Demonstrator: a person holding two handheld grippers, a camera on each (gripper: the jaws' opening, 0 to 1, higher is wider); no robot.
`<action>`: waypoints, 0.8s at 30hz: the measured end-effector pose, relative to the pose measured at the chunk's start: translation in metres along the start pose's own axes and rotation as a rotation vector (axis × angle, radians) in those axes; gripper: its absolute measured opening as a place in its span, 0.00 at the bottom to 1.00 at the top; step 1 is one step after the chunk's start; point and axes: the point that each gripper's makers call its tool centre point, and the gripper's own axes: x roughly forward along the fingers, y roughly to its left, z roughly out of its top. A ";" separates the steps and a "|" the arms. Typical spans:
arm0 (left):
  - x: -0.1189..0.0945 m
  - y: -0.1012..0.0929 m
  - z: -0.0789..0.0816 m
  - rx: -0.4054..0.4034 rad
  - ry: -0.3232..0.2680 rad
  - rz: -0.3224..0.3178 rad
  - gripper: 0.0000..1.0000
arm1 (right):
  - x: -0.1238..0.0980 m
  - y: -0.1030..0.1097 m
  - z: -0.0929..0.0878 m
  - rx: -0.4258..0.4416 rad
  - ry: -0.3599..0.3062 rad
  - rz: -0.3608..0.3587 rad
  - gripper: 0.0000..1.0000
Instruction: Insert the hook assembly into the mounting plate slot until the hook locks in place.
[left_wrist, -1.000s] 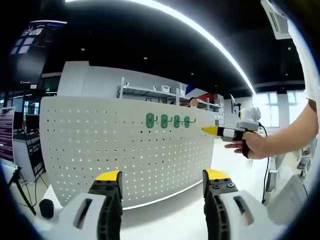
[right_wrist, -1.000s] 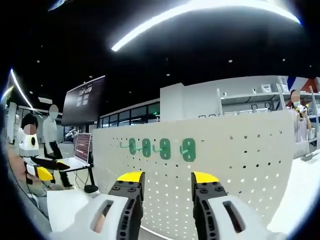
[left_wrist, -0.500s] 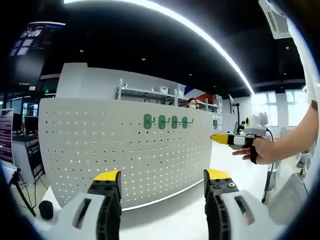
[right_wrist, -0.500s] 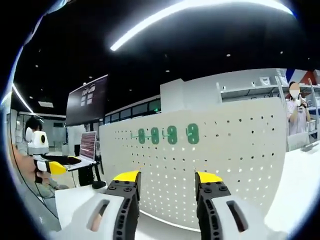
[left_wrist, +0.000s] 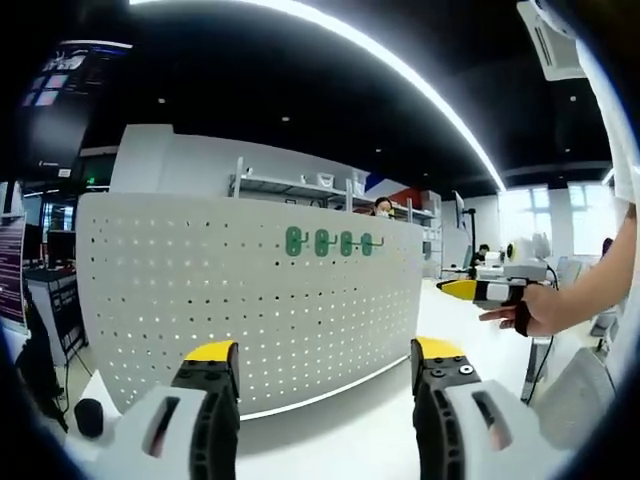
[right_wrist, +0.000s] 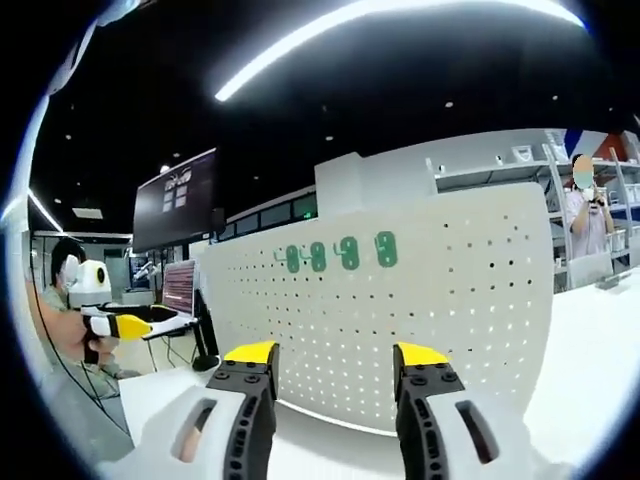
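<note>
A white perforated mounting plate (left_wrist: 250, 300) (right_wrist: 400, 320) stands upright on a white table. Several green hook assemblies (left_wrist: 330, 242) (right_wrist: 345, 252) sit in a row near its top edge. My left gripper (left_wrist: 325, 360) is open and empty, well in front of the plate. The right gripper (right_wrist: 335, 362) also stands open with nothing between its yellow-tipped fingers, back from the plate. In the left gripper view the right gripper (left_wrist: 470, 290) shows at the right in a person's hand (left_wrist: 535, 310). In the right gripper view the left gripper (right_wrist: 125, 325) shows at the far left.
The white table (left_wrist: 350, 440) runs in front of the plate. A laptop (right_wrist: 180, 295) on a stand sits left of the plate. People (right_wrist: 585, 215) stand behind it by shelving (left_wrist: 300, 185). A black tripod base (left_wrist: 85, 415) is at the lower left.
Both grippers have drawn back from the plate. The right gripper has swung rightward and lower in the left gripper view. The hooks stay in the plate.
</note>
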 end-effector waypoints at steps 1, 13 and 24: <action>0.000 0.000 0.000 0.000 -0.001 -0.001 0.72 | -0.001 0.001 -0.001 -0.001 0.001 -0.001 0.45; -0.009 0.005 -0.004 -0.024 -0.002 0.007 0.73 | -0.020 0.013 -0.012 0.011 0.018 0.002 0.46; -0.019 0.004 -0.008 -0.023 0.003 0.001 0.74 | -0.035 0.018 -0.022 0.016 0.041 0.002 0.47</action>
